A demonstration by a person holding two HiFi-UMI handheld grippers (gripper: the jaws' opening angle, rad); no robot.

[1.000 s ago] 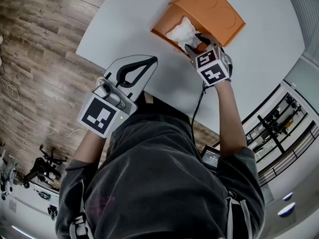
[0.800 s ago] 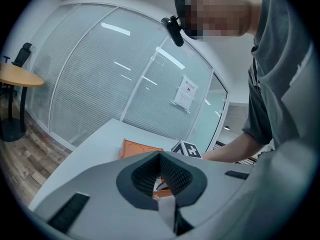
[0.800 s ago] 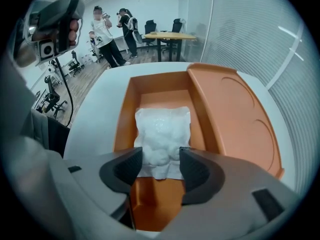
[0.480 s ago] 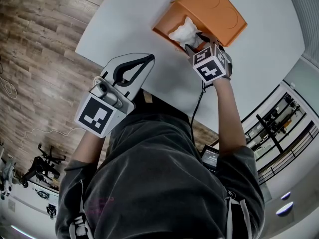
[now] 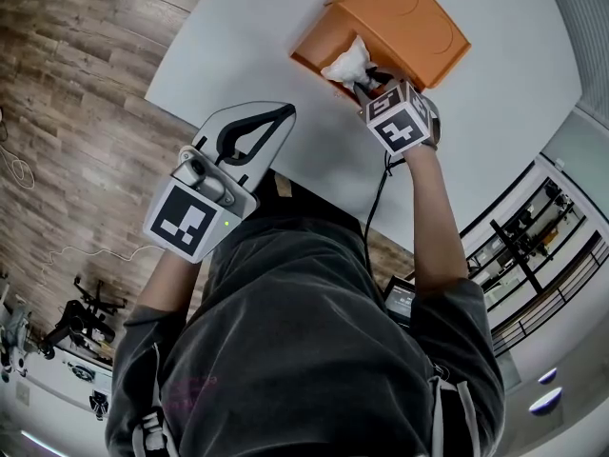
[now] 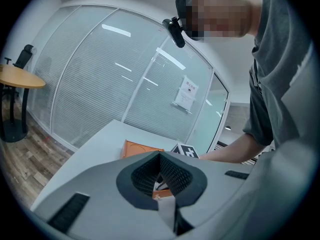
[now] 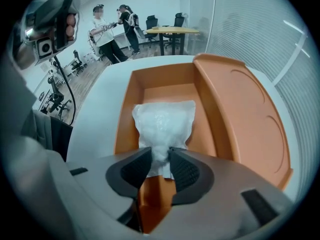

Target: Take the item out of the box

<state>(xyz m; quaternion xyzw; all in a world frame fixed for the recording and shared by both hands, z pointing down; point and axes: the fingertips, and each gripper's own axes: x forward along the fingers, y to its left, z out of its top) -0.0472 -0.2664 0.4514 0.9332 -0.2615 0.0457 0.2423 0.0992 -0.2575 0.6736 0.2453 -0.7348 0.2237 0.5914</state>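
Observation:
An open orange box (image 5: 419,27) lies on the white table (image 5: 247,46), its lid folded back. Inside it is a white padded pouch (image 5: 347,62). My right gripper (image 5: 366,82) points steeply down into the box at its near end. In the right gripper view its jaws have just been closing, and the pads (image 7: 182,171) now pinch the near end of the pouch (image 7: 162,121), which bunches between them above the box floor (image 7: 240,109). My left gripper (image 5: 285,112) hovers over the table's near edge, away from the box, shut with nothing in it (image 6: 160,156).
The table's near edge runs just in front of me, with wooden floor (image 5: 67,93) to the left. A black cable (image 5: 376,208) hangs from the right gripper. Glass walls (image 6: 100,84) surround the room. Two people stand by a wooden table (image 7: 172,30) far behind the box.
The right gripper's jaws stood wide around the pouch and have now closed on its near end, bunching it narrower. The left gripper has stayed where it was.

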